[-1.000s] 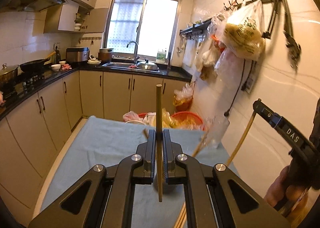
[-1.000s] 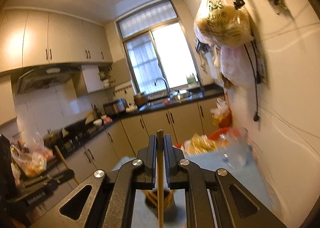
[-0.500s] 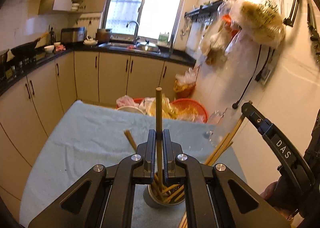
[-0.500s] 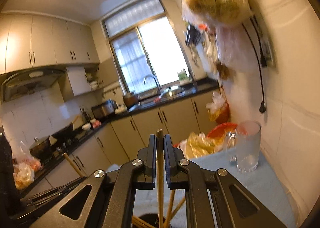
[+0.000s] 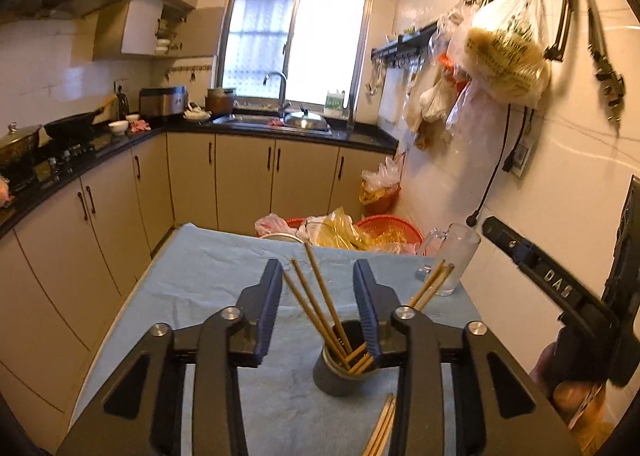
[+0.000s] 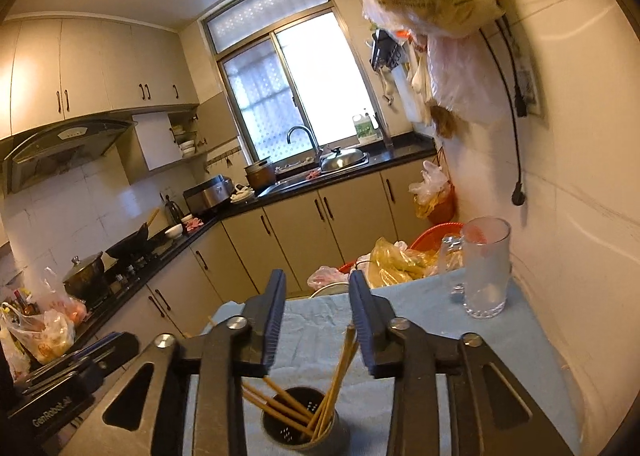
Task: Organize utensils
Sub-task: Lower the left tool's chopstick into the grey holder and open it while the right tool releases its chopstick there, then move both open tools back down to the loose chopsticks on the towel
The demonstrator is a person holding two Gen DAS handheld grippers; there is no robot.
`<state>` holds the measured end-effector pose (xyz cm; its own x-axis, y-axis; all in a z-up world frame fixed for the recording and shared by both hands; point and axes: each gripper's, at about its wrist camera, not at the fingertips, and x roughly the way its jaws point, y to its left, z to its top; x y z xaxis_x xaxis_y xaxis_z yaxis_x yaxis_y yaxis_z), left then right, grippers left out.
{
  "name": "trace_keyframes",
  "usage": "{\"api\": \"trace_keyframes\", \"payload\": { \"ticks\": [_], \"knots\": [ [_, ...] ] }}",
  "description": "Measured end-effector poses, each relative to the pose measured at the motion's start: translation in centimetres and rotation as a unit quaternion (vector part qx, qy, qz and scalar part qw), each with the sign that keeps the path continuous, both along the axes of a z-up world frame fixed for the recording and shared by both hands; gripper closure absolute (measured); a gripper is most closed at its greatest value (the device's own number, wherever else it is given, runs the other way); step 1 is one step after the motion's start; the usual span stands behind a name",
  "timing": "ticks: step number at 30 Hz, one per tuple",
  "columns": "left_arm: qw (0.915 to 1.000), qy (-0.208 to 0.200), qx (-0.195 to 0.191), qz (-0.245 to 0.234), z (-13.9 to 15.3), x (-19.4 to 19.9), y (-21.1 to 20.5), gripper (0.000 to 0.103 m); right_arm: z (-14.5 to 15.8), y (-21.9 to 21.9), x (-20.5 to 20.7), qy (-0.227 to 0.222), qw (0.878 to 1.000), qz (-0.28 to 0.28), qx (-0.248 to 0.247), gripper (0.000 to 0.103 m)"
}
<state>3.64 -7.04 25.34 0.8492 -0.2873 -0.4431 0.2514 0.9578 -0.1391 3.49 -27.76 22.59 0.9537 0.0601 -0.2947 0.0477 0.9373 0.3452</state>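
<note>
Now both tongs, left [image 5: 316,306] and right [image 6: 316,320], are opening empty above the cup [image 5: 340,370], chopsticks [image 5: 320,304] dropped inside. Next probably means fetching the loose chopsticks [image 5: 380,432] off the table [image 5: 192,288].

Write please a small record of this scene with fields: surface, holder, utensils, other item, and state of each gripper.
surface: table under a light blue cloth
holder: dark grey round metal cup, upright on the cloth
utensils: thin wooden chopsticks stand leaning inside the cup; a few more lie on the cloth near it
other item: clear glass mug, empty, by the wall
left gripper: jaws opening, pressing on nothing
right gripper: jaws opening, pressing on nothing
</note>
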Motion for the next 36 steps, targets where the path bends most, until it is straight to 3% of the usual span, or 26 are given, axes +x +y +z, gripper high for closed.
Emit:
{"api": "trace_keyframes", "payload": {
  "ticks": [3, 6, 13, 17, 23, 28, 31, 33, 36],
  "knots": [
    [0.9998, -0.017, 0.001, 0.009, 0.6, -2.7, 1.2, 0.054, 1.2, -0.1, -2.5, 0.001, 1.000, -0.002, -0.003, 0.048],
    [0.9994, -0.027, 0.010, 0.017, 0.5, -5.9, 2.5, 0.046, 1.9, 0.2, -5.2, 0.011, 1.000, 0.010, -0.012, 0.042],
    [0.9996, 0.014, 0.013, 0.022, -2.3, -11.0, 5.0, 0.044, 0.6, 1.4, -11.8, 0.072, 0.994, 0.037, -0.079, 0.033],
    [0.9978, 0.045, 0.027, 0.041, -5.0, -12.8, 6.5, 0.043, -2.6, 1.0, -15.5, 0.126, 0.987, 0.035, -0.096, 0.031],
    [0.9924, 0.099, 0.059, 0.042, -9.0, -14.0, 7.2, 0.043, -9.6, 0.1, -17.6, 0.196, 0.979, 0.046, -0.030, 0.031],
    [0.9881, 0.125, 0.089, 0.010, -11.9, -13.9, 6.2, 0.043, -15.8, 2.2, -16.2, 0.259, 0.962, 0.084, 0.017, 0.031],
    [0.9842, 0.142, 0.104, -0.017, -13.9, -13.4, 5.0, 0.043, -18.1, 4.0, -15.1, 0.287, 0.952, 0.104, 0.004, 0.032],
    [0.9796, 0.158, 0.118, -0.037, -15.5, -12.7, 3.8, 0.044, -19.4, 5.2, -14.5, 0.301, 0.947, 0.112, -0.013, 0.039],
    [0.9756, 0.174, 0.120, -0.056, -16.9, -11.8, 2.7, 0.055, -20.6, 6.6, -13.3, 0.314, 0.941, 0.118, -0.048, 0.045]
  ]
}}
